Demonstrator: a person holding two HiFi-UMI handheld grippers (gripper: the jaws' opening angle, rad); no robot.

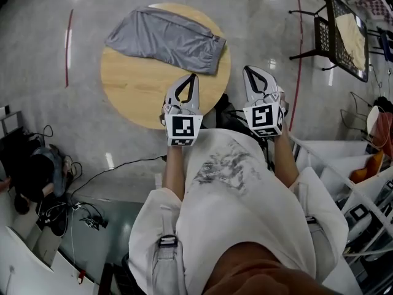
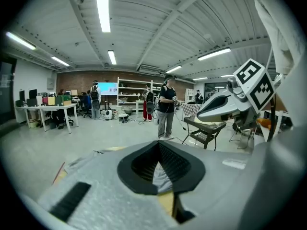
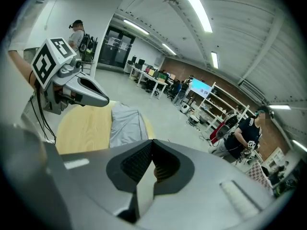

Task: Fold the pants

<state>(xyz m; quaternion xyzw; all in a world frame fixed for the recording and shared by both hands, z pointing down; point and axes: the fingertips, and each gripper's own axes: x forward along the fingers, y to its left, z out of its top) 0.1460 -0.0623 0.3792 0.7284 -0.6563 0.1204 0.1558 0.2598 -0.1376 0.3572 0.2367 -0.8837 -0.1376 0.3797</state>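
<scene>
Hovering with both pairs of jaws pressed together and empty beside a round wooden surface (image 1: 132,82) in a big workshop.

Pale, smooth wood stands on a glossy grey concrete floor (image 1: 37,42) marked with a red line (image 1: 68,48); strip lights (image 2: 101,6), shelves (image 2: 132,87) and a brick wall (image 2: 86,78) lie beyond. Soft, creased grey pants (image 1: 166,39) with a gathered cuff (image 1: 212,54) lie folded across the far side of the surface. The left gripper (image 1: 194,77) is over the near right rim, near the cuff but apart from it. The right gripper (image 1: 249,72) is just off the right edge.
</scene>
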